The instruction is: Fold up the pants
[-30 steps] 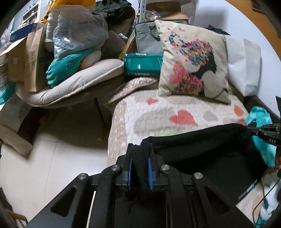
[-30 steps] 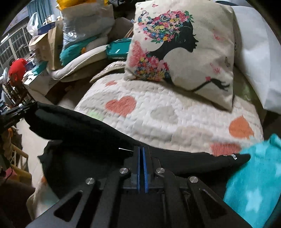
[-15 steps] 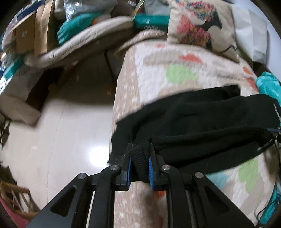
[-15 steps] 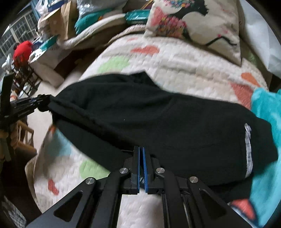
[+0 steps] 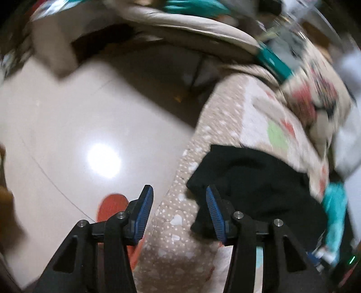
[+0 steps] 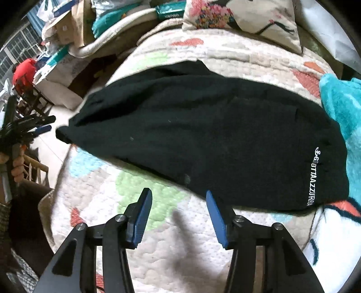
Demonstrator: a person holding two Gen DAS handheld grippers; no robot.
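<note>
The black pants (image 6: 203, 135) lie folded flat on the heart-patterned quilt (image 6: 158, 225), with white lettering (image 6: 312, 178) near their right end. My right gripper (image 6: 178, 214) is open and empty, just in front of the pants' near edge. My left gripper (image 5: 179, 210) is open and empty at the bed's left edge, its right finger beside the pants' corner (image 5: 248, 180). The left gripper also shows in the right wrist view (image 6: 38, 126), off the pants' left end. The left wrist view is motion-blurred.
A floral pillow (image 6: 243, 18) leans at the head of the bed. A teal fleece blanket (image 6: 343, 108) lies against the pants' right side. Glossy floor (image 5: 79, 135) lies left of the bed, with piled cushions, boxes and bags (image 6: 74, 33) beyond.
Both grippers opened and let go of the pants, which now lie flat on the quilt. Both pulled back from the cloth; the left swung out over the bed's left edge.
</note>
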